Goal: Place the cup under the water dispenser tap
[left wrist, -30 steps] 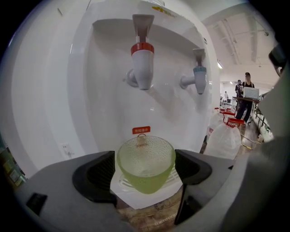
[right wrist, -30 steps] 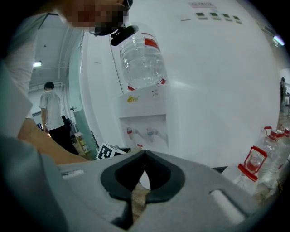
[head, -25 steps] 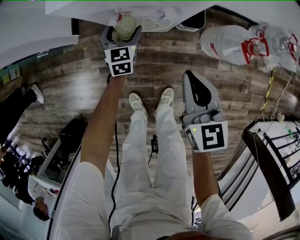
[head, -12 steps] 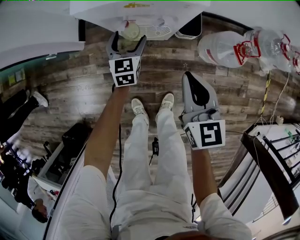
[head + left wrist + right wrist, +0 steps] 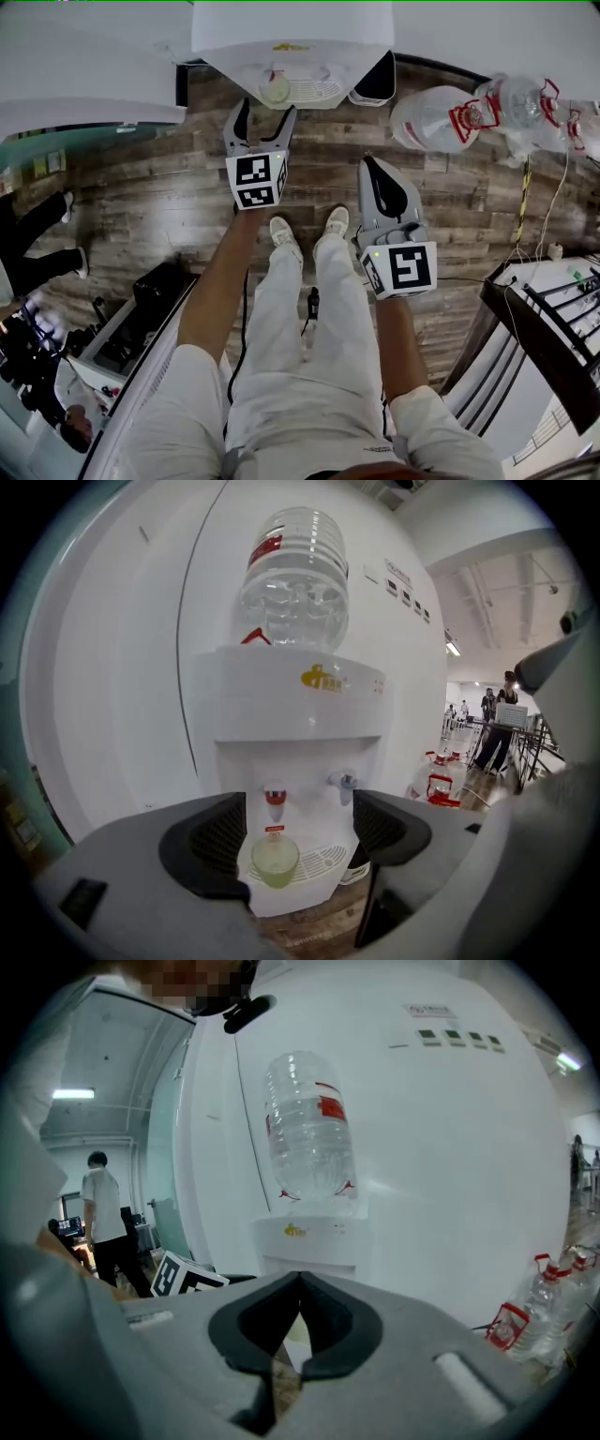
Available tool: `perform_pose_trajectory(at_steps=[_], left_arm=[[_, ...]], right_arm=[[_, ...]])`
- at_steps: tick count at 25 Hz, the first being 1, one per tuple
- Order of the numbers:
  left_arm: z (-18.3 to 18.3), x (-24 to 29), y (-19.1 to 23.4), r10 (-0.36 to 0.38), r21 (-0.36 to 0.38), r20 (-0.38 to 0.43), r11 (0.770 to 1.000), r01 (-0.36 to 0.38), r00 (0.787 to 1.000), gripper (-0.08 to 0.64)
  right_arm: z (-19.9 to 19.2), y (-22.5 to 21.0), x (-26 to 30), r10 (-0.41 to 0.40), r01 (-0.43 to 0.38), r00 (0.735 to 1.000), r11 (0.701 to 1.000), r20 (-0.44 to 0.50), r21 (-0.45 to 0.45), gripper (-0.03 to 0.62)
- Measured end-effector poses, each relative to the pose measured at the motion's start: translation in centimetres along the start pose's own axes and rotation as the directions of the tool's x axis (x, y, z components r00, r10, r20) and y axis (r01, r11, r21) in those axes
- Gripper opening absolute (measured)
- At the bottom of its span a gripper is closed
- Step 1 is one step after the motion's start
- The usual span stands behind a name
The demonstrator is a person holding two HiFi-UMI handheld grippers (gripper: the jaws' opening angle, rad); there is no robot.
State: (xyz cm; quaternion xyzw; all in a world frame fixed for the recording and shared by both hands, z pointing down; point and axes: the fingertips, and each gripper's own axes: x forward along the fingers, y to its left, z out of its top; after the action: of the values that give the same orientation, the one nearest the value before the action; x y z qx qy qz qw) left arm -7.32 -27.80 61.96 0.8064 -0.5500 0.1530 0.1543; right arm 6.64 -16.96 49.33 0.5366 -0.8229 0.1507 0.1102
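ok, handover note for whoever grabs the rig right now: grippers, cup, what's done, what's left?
Left gripper: open, nothing held. Its fingers have just been closing a little; the cup stands ahead of them, untouched.
Right gripper: shut, empty.
Cup: upright on the drip tray of the water dispenser, directly below the red tap.
Done: cup placed and released.
Left: nothing for the placement, as far as I can see; keep both grippers off the cup.
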Motion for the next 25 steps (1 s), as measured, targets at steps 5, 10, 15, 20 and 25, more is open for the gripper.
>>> perform_pose_trajectory(at_steps=[5, 10, 15, 20, 25], left_arm=[[4.4, -4.3, -1.1, -0.011, -0.015, 0.031, 1.0, 0.012, 0.999, 0.301], [9.3, -9.0, -2.6, -0.02, -0.017, 0.057, 1.0, 0.021, 0.998, 0.243], [14.6, -13.3, -4.1, -0.033, -0.016, 0.092, 0.999, 0.034, 0.995, 0.195], [19.4, -18.3, -6.6, -0.059, -0.021, 0.12, 0.998, 0.062, 0.991, 0.14], [22.6, -22.1, -8.0, -0.072, -0.041, 0.135, 0.996, 0.078, 0.988, 0.051]], right_arm=[[2.8, 1.0, -1.8, -0.012, 0.012, 1.0, 1.0, 0.023, 0.01, -0.002], [6.3, 2.1, -4.4, -0.025, 0.024, 0.999, 0.999, 0.043, 0.024, -0.002], [9.7, 2.8, -6.9, -0.039, 0.037, 0.998, 0.999, 0.055, 0.027, -0.002], [13.7, 4.0, -9.9, -0.04, 0.038, 0.996, 0.999, 0.083, 0.028, -0.002], [17.5, 5.0, -12.3, -0.043, 0.038, 0.993, 0.998, 0.111, 0.042, -0.002]])
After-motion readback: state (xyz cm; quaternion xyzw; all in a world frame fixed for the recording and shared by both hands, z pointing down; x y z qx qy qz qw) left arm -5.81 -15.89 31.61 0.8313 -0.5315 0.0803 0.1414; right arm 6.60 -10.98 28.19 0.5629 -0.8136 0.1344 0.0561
